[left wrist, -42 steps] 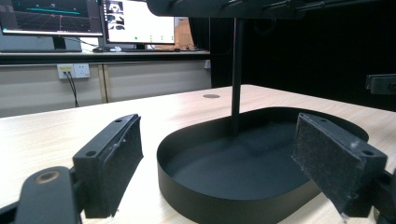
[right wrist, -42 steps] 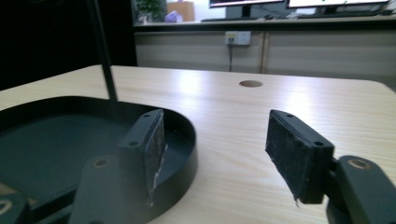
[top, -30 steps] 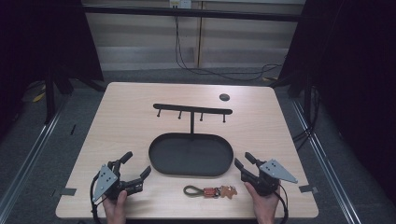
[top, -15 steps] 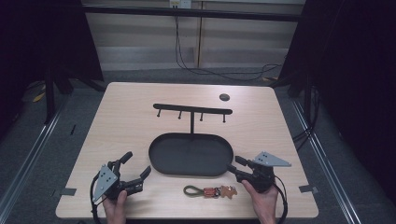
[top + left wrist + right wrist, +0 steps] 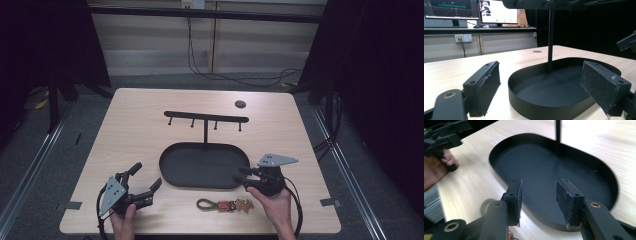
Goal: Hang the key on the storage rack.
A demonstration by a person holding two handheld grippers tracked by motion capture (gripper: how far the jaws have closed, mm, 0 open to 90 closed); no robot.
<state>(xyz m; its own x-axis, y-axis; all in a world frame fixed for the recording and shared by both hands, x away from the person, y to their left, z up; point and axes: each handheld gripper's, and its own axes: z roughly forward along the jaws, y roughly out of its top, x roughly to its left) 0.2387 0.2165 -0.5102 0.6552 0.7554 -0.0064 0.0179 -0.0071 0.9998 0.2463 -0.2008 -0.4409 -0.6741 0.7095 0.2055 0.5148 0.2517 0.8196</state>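
high view: keychain (image 5: pixel 225 204) on table, beside right gripper (image 5: pixel 243 173) jaws, untouched.

black oval tray (image 5: pixel 172 176); pale wood table (image 5: pixel 135 130); olive-and-orange key strap (image 5: pixel 224 204); black claws.

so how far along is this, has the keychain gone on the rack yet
Nothing looks done: the keychain lies flat on the table in front of the black tray, and the hooks are bare. In hand: the right gripper, open and empty, sits at the tray's edge beside the keychain. The left gripper is open too. Gripping and hanging are left, if that is the job.
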